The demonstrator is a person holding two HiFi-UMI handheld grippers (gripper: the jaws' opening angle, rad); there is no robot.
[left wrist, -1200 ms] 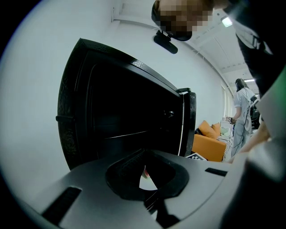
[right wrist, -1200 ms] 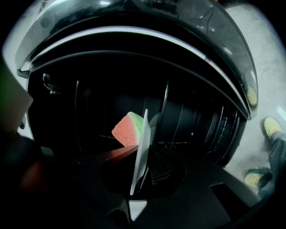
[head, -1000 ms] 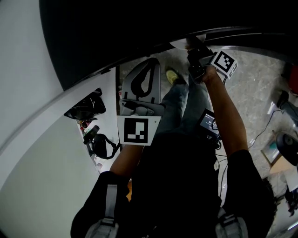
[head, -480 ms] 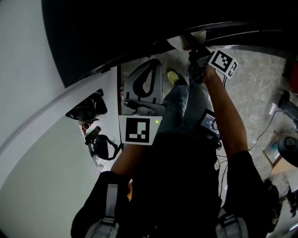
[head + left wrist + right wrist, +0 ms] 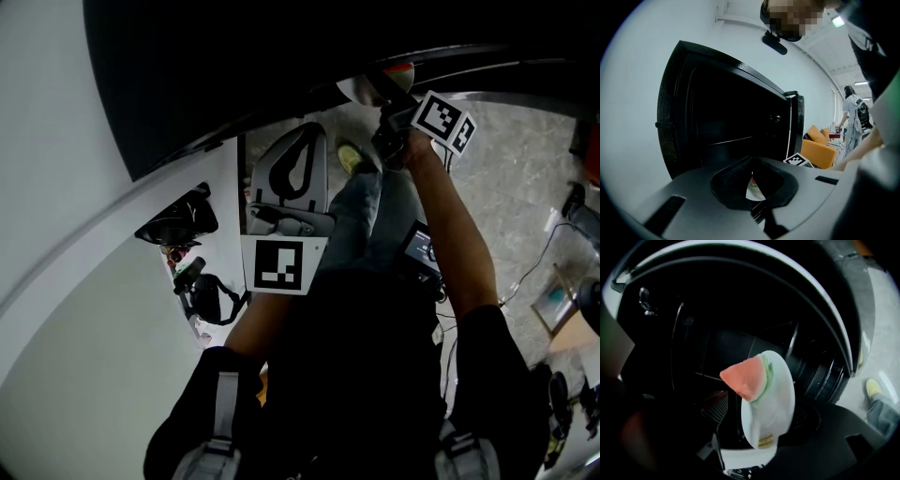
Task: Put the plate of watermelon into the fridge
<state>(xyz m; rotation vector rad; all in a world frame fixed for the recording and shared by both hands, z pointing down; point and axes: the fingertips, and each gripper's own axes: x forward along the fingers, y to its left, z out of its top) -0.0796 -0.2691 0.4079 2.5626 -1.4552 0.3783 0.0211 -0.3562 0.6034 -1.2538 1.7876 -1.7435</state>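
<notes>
The plate (image 5: 774, 401) with its watermelon wedge (image 5: 745, 378) is tilted inside the dark fridge (image 5: 717, 310). Its near rim lies between the right tongs (image 5: 759, 430), whose jaws have just been opening and now stand released. The step looks like letting go; next, draw straight back without nudging it. The left tongs (image 5: 298, 141) are clenched and empty.

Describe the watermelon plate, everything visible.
The plate is round, white and glossy, with a small yellow sticker near its lower rim. One red wedge with green rind lies against its face. In the right gripper view it appears steeply tilted, at the open mouth of the dark fridge, between the jaws of the right gripper, which have just been opening. The ribbed pad stands clear. What supports it is hidden.
</notes>
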